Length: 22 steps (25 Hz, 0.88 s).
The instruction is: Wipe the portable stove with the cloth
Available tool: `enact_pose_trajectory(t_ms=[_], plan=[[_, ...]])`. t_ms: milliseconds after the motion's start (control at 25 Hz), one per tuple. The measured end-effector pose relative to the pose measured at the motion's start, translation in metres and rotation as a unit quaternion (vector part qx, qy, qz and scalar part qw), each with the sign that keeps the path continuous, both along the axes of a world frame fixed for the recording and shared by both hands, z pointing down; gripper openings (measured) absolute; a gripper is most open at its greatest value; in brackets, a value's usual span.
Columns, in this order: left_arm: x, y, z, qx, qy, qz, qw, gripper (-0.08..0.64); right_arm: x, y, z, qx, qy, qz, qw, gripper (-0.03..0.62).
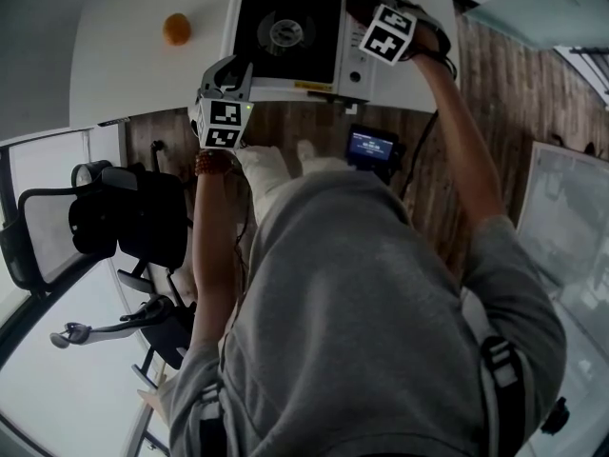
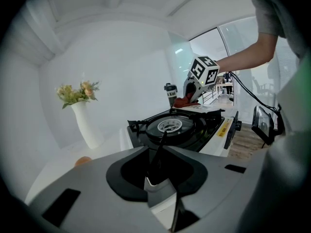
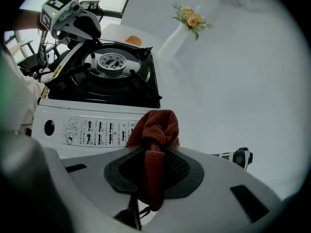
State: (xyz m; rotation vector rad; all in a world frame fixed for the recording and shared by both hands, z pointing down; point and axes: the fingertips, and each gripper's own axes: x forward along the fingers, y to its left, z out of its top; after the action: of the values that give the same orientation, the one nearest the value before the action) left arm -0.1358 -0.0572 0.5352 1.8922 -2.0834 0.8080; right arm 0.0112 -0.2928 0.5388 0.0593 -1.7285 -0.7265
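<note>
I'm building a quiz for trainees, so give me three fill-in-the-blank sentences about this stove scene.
The right gripper is shut on a ___ cloth.
The white vase holds ___.
The portable stove stands on a ___ table.
Missing words: red, flowers, white.
</note>
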Motion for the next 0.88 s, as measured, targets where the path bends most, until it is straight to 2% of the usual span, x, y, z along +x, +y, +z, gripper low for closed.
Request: enact_pose_trajectory(t_ms=[200, 480, 760, 880], plan=[[-0.001, 0.001, 0.0, -0.004, 0.0, -0.002, 1.0, 0.104, -0.001, 0.004, 0.0, 0.02, -0.002, 0.001, 1.0, 0.084], [0.0, 0.001, 0.0, -0.005, 0.004, -0.002, 1.0, 0.104, -0.002, 0.009, 0.0, 0.012, -0.006, 0.01, 1.0, 0.084], [-0.001, 0.002, 0.0, -0.006, 0.005, -0.004, 1.0, 0.106, -0.008, 0.021, -0.001, 0.033, 0.011, -0.004, 0.999, 0.083], [-0.002, 0.002, -0.001, -0.007, 0.006, -0.005, 0.9999, 0.106, -0.012, 0.03, -0.002, 0.029, 0.003, -0.015, 0.999, 0.083]])
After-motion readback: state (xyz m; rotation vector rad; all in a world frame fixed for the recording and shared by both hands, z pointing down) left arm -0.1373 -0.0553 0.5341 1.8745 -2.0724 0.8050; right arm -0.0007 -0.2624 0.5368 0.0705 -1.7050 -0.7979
